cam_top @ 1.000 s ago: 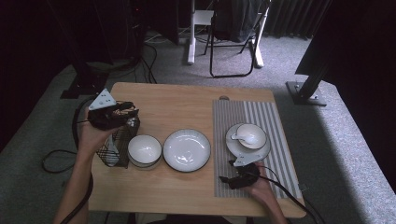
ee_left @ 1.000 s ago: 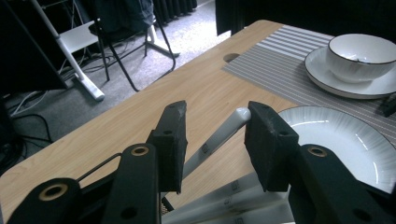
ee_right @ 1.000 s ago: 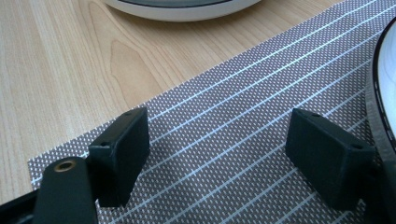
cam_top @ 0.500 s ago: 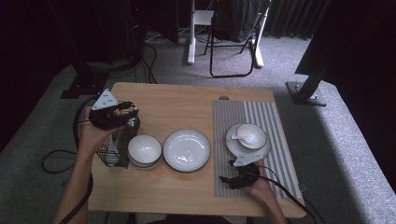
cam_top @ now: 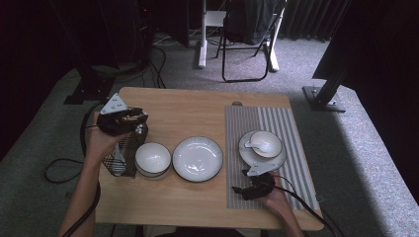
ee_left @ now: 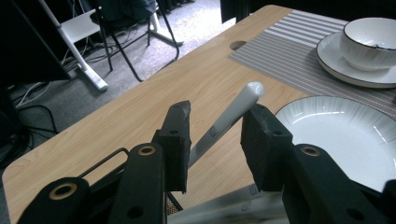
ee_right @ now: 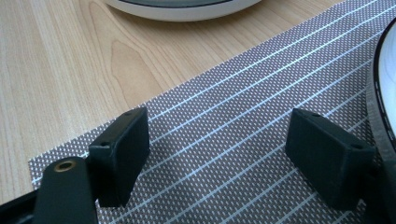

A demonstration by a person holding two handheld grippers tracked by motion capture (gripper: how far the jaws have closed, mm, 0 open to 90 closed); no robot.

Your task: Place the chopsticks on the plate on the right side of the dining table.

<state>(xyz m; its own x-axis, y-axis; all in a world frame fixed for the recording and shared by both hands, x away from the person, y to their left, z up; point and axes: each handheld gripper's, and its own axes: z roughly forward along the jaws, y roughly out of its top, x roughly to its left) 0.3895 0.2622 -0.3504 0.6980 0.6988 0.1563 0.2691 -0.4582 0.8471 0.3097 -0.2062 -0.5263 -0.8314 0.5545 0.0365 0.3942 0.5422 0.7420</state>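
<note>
Left claw (ee_left: 212, 140) over the wire basket (cam_top: 121, 154), just been closing, not yet tight on the white handle (ee_left: 229, 119) sticking up between the jaws. Could slip out and fall back if lifted too soon. Could bump the small bowl (cam_top: 153, 159) right beside. Right claw (ee_right: 217, 158) wide open, holding nothing, resting on the striped mat (ee_right: 243, 130) on the counter (cam_top: 197, 111).

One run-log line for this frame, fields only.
left gripper: jaws closing around white utensil handle over wire basket, not gripping | right gripper: open, resting on striped mat
</note>
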